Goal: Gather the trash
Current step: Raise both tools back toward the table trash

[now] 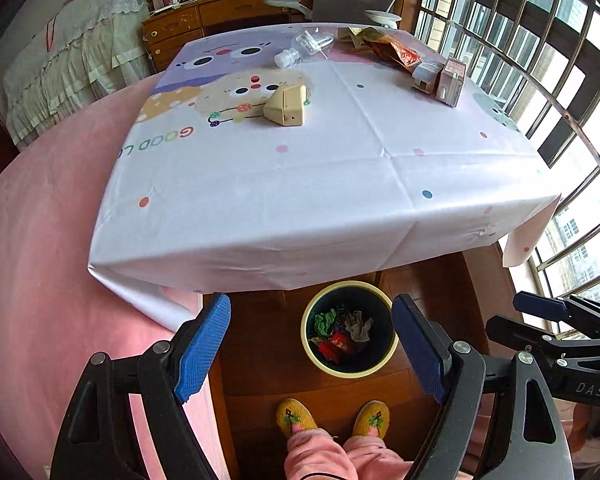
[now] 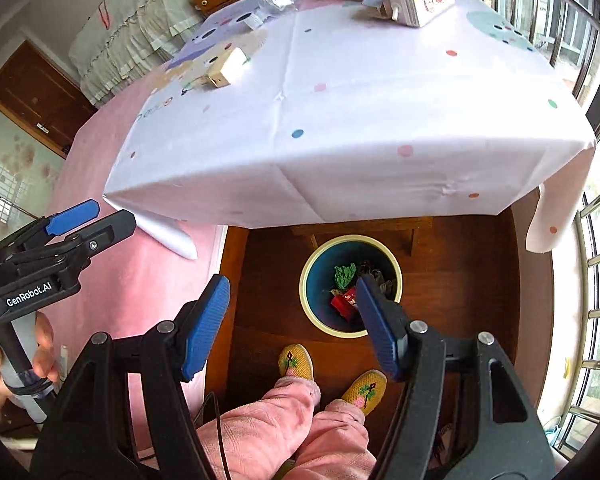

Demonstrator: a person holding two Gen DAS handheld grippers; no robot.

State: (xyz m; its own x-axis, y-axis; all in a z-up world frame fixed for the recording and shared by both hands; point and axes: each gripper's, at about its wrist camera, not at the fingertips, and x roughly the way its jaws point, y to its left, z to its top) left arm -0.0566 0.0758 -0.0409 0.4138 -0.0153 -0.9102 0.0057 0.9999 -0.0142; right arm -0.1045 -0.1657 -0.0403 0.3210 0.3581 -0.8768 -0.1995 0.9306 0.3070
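"GenRobot.AI" on left tool (image 2: 90,220)

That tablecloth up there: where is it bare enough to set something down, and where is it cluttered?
The near half of the tablecloth is bare, from the front edge up to the beige carton. The middle strip between that carton and the pink drink carton is also free. The far edge is crowded: a clear plastic bottle, crumpled wrappers and cartons.

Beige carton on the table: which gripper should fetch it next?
Left, probably. The beige carton lies on the table's left half, nearer the left gripper. Both grippers are open and empty; the right gripper hangs over the bin.
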